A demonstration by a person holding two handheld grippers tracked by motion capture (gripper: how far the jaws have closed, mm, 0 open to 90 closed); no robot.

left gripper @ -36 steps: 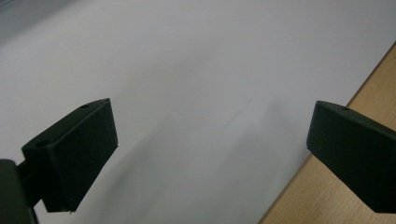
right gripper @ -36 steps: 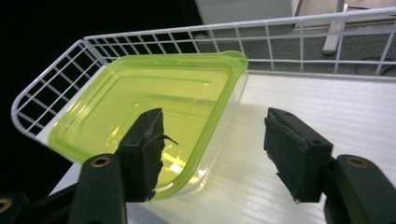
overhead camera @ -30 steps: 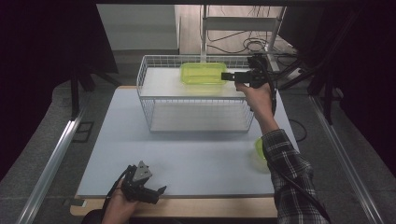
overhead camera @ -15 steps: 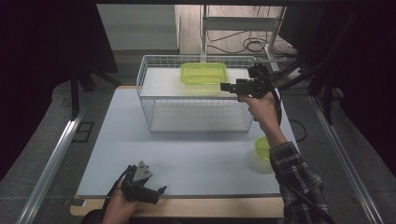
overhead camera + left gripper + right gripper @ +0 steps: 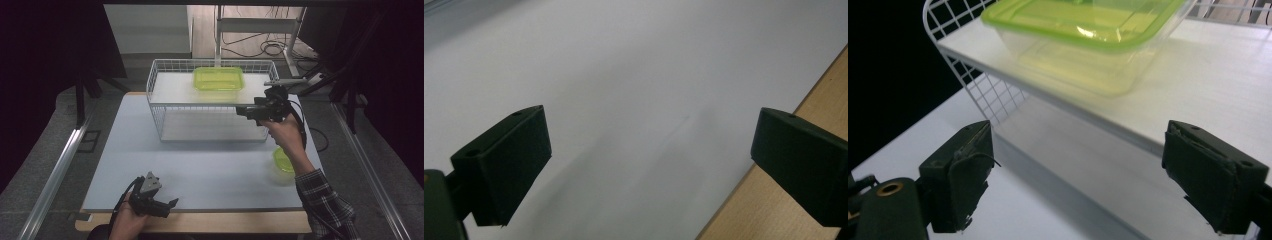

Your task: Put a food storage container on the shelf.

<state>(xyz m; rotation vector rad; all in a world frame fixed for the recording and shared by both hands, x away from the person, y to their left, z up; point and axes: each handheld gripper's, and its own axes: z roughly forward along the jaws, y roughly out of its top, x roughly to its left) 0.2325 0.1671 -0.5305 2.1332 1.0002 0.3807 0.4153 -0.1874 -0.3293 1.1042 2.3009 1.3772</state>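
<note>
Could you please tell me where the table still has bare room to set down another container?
The pale grey mat lies bare between the white wire rack and the left gripper at the near edge. The rack's top shelf is free left of the green-lidded clear box. It is crowded at right, around the small green-lidded tub and the right gripper.

- The round green-lidded container (image 5: 284,162) near the table's right edge was partly hidden behind the person's right forearm.
- In the right gripper view, the top edge cut off the far side of the rectangular green-lidded box (image 5: 1083,35).
- The wire basket (image 5: 965,55) ran out of that view on both sides.
- Whether the box held anything could not be told.
</note>
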